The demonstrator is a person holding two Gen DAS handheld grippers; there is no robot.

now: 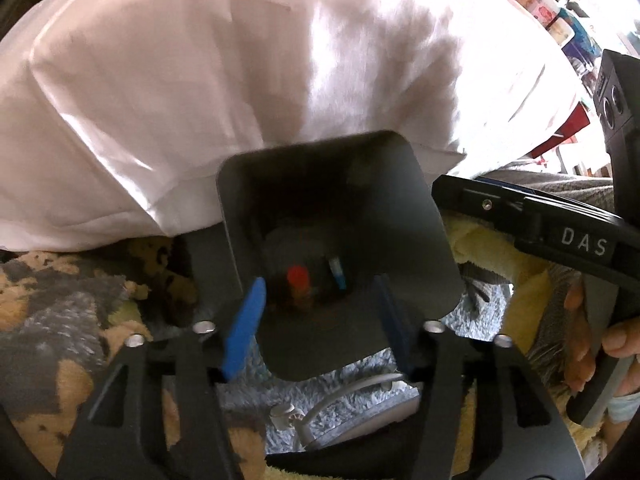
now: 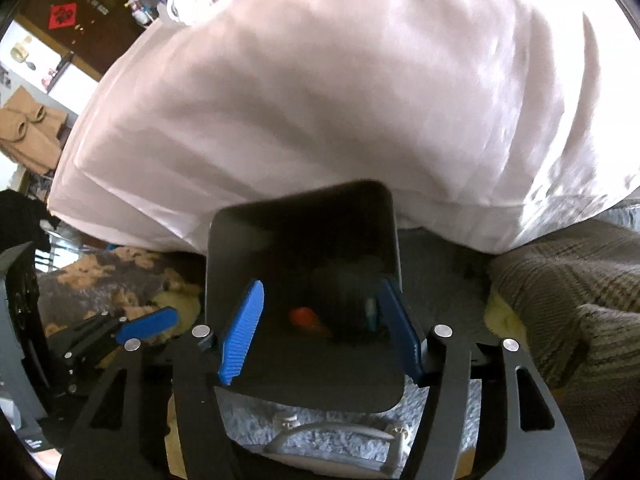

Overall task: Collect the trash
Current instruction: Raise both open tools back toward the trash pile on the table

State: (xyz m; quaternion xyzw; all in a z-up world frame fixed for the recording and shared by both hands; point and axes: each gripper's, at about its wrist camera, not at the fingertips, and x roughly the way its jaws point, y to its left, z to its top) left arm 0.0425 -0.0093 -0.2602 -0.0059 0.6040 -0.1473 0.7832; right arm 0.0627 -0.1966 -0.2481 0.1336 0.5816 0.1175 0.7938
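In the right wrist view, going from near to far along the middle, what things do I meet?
White cable on the grey fluffy rug → dark bin holding an orange item → white pillow.

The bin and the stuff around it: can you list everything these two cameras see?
Bin: one, dark grey, open-topped, on the bedding below both grippers.
Red-capped item: one, inside the bin.
Blue-tipped item: one, inside the bin.
Pillow: one, white, behind the bin.
White cable: one, on the grey fluffy blanket.
Patterned blanket: one, tan and grey, beside the bin.
Left gripper: open, over the bin.
Right gripper: open, over the bin.
Hand: holding the right gripper's handle.
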